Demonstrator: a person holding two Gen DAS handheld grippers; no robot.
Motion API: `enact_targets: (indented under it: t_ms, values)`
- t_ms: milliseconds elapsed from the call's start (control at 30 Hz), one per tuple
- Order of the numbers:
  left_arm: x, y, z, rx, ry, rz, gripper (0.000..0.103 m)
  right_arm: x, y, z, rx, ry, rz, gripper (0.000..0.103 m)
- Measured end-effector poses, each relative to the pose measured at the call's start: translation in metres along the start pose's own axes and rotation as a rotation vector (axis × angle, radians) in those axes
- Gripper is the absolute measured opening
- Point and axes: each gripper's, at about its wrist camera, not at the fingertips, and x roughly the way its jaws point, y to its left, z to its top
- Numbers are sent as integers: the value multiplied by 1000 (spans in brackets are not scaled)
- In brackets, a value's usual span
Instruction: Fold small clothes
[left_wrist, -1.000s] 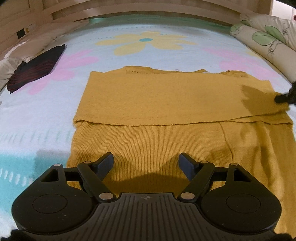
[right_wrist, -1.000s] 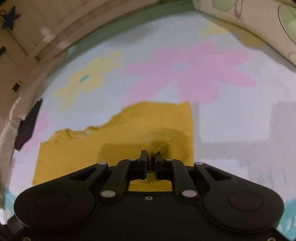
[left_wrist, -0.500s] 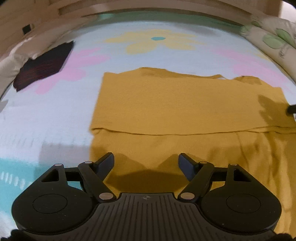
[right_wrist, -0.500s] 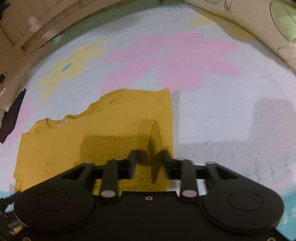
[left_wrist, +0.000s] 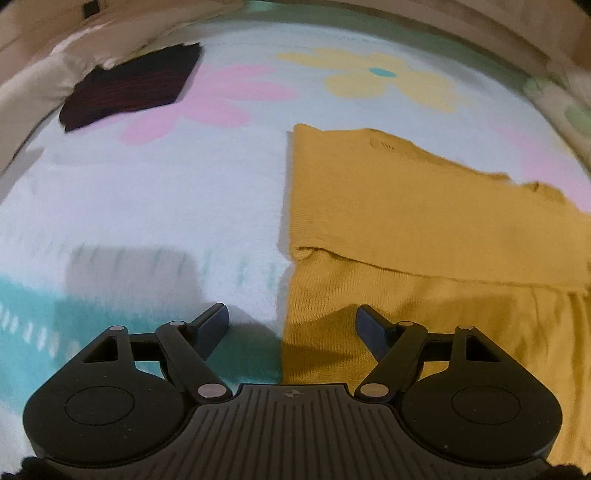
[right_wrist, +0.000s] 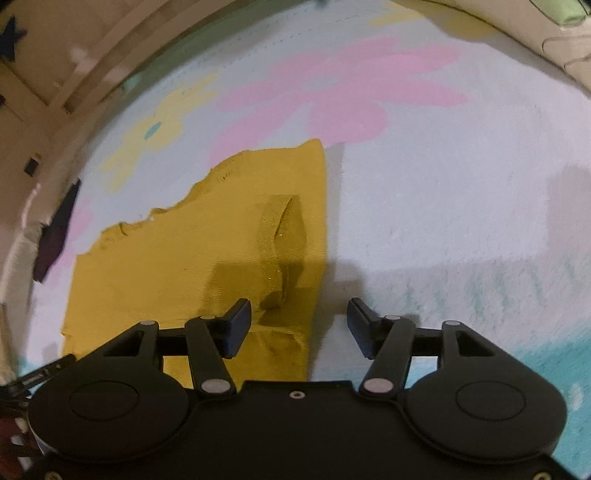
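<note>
**Yellow sweater half folded, both grippers free at its two side edges**

Yellow sweater lies flat on the flowered blanket, right half of the left wrist view; top part already folded down over the body, fold edge running across mid-right of frame. In the right wrist view the sweater fills centre-left, its side edge running down the middle, with a loose cuff lying on top just above the jaws.

Left gripper at bottom centre: jaws wide apart, nothing between them, straddling the sweater's left edge, one finger over blanket, one over knit. Right gripper at bottom centre: jaws have just been opening, now apart, nothing clamped; sweater's edge lies below the gap, pads not pressing it.

Step in hand, as I judge it: re-grip the bottom hem corners for the next fold up.
- take each corner close to the side edge, both layers in the pinch
- come in low so the lower finger slides under the knit, not the fluffy blanket
- lift both sides together, level, or the fold goes skewed
- watch the loose cuff, may drag or poke out; tuck it first

Dark folded garment upper left, well apart, out of the way. Pillow upper right of right wrist view
</note>
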Motion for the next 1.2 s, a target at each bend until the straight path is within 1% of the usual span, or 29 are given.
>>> enact_targets:
  t_ms: [33,100,267,300,367,400,433,467,500,533,567,600,633,700,733,767,800,833,867,900,933,967,1100,1200]
  values:
    - [0,-2,-1,13,-4,4,76,1,1,-1,0,9,17,56]
    - [1,-2,-3,28,-12,5,76,5,5,-4,-12,35,48,50]
    - [2,0,-2,36,-10,-3,77,8,16,-10,-81,39,35,48]
    - [1,0,-2,38,-10,-3,77,9,17,-11,-89,36,25,45]
    - [1,1,-2,39,-8,-3,77,9,21,-13,-131,31,-11,37]
    - [1,1,-1,39,-7,-3,77,9,25,-14,-161,27,-41,26]
    - [2,1,0,39,-5,-3,77,8,28,-15,-193,25,-65,13]
    - [2,2,0,40,-4,-5,77,7,31,-16,-220,21,-78,13]
    - [2,2,0,38,-2,-6,77,5,35,-17,-252,15,-113,11]
    - [3,1,1,36,-2,-7,77,3,40,-19,-291,6,-170,10]
    - [3,2,1,38,-3,-7,77,2,44,-21,-332,-5,-247,10]
    - [4,1,1,42,-5,-6,77,2,45,-22,-356,-3,-291,10]
    - [4,1,1,46,-6,-4,77,3,41,-22,-342,11,-282,10]
    - [4,0,0,55,-9,-2,77,2,33,-21,-265,3,-231,10]
    - [4,-1,0,54,-10,-3,77,1,32,-20,-255,0,-224,13]
    - [3,-1,-1,53,-11,-5,77,0,31,-20,-250,-4,-209,18]
    - [3,0,-2,55,-15,-9,77,-1,30,-20,-240,-4,-195,26]
    - [3,0,-3,58,-18,-13,77,-1,28,-22,-227,8,-178,44]
    - [2,0,-4,61,-21,-17,77,-1,28,-24,-214,22,-152,53]
    - [0,1,-6,63,-20,-21,77,-2,28,-27,-202,33,-120,67]
    - [-1,2,-8,60,-17,-26,77,-2,29,-30,-194,47,-102,78]
    - [-3,2,-9,57,-12,-30,77,-2,31,-34,-193,61,-100,81]
    - [-12,5,-18,56,14,-54,77,-7,42,-52,-219,91,-125,84]
    - [-22,8,-29,65,38,-74,77,-17,40,-66,-175,98,-107,85]
